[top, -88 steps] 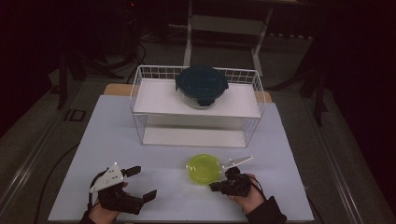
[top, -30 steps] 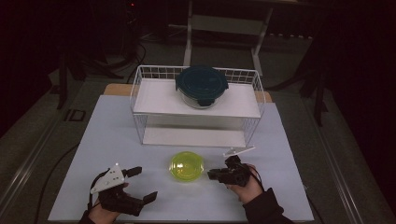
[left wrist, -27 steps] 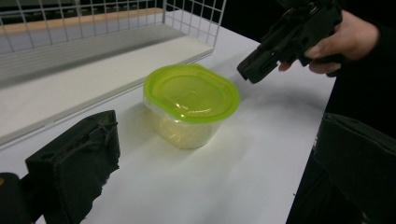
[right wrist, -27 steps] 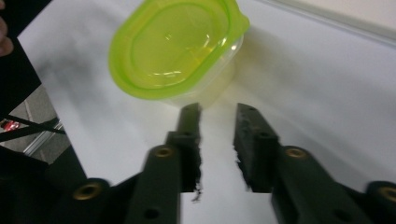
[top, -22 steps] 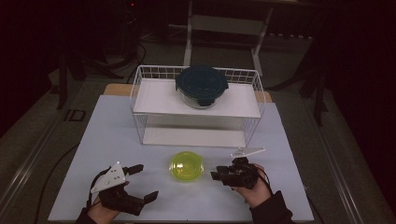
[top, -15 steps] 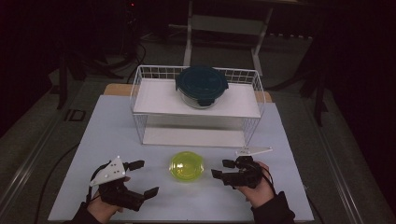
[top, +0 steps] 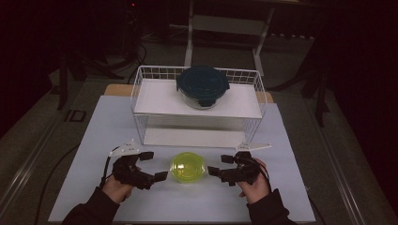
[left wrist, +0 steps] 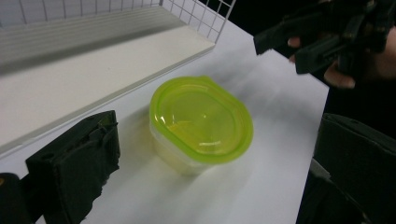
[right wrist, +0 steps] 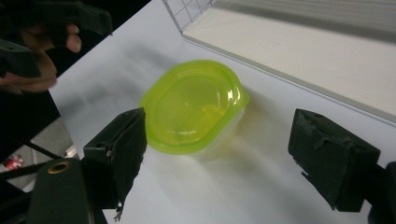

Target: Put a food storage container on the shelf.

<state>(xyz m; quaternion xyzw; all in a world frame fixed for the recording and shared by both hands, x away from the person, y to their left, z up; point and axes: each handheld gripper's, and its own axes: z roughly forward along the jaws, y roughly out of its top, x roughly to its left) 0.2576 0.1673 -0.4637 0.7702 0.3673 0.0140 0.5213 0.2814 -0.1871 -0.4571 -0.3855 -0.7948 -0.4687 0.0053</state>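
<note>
we judge the green-lidded tub at lower centre light and slippery; grip its rim. left tool and right tool gape wide, empty, the right's jaws just opened.

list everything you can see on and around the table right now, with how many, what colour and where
Lidded container: one, clear with a yellow-green lid, on the table between the two grippers, touched by neither.
Glass container: one, dark teal lid, on the rack's upper shelf.
Wire rack: one, white, two shelves, at the table's far side.
Table: one, white top.
Left gripper: one, black, jaws open, left of the lidded container.
Right gripper: one, black, jaws just opened, nothing between them, right of it.
Hands: two, dark sleeves, at the near edge.
</note>
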